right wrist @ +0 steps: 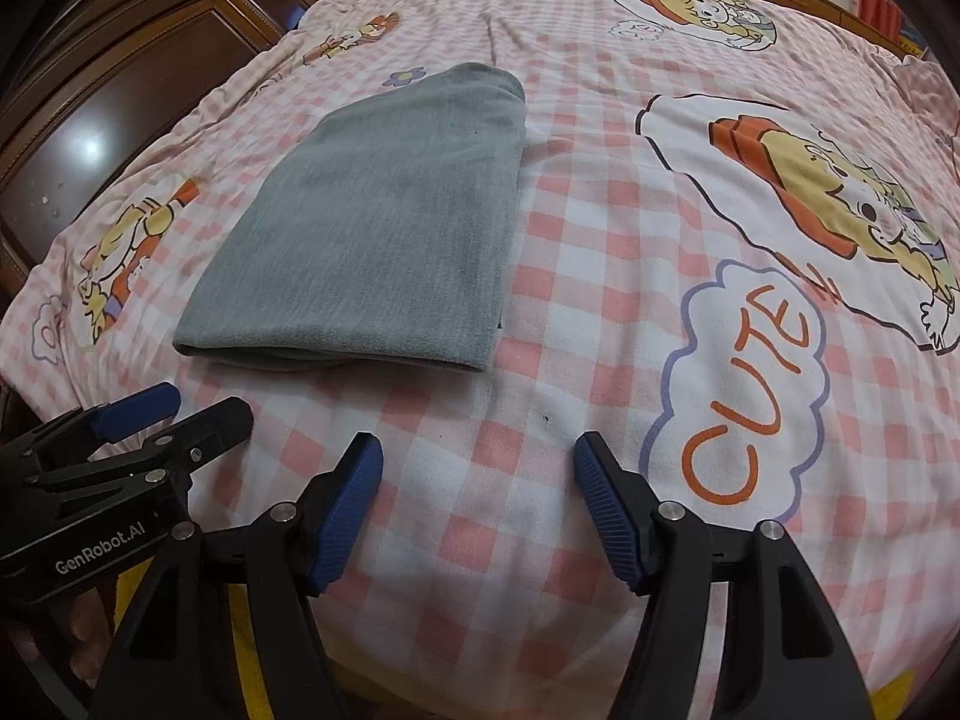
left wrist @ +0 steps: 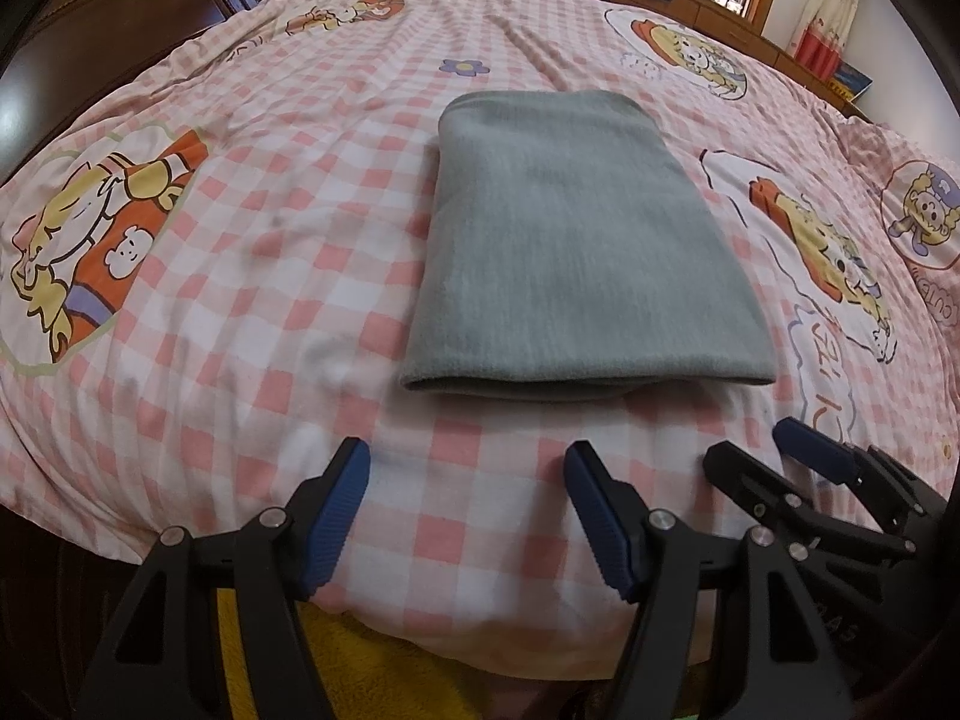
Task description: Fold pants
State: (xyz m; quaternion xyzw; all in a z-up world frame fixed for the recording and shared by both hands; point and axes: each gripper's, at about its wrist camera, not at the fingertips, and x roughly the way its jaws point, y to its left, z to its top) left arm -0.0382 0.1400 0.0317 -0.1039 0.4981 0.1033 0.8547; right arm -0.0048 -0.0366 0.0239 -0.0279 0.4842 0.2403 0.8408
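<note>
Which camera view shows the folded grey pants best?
The left wrist view: the folded grey pants lie almost centred and straight ahead, with all edges visible. The right wrist view also shows them whole, but off to the left and at a slant.

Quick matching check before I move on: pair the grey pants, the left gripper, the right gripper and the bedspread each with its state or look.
Things:
1. grey pants
2. left gripper
3. right gripper
4. bedspread

States:
A. pink and white checks with cartoon prints
B. open and empty, near the pants' near right corner
C. folded into a flat rectangle, lying free
D. open and empty, in front of the pants' near edge

Pairs: 1-C, 2-D, 3-B, 4-A
</note>
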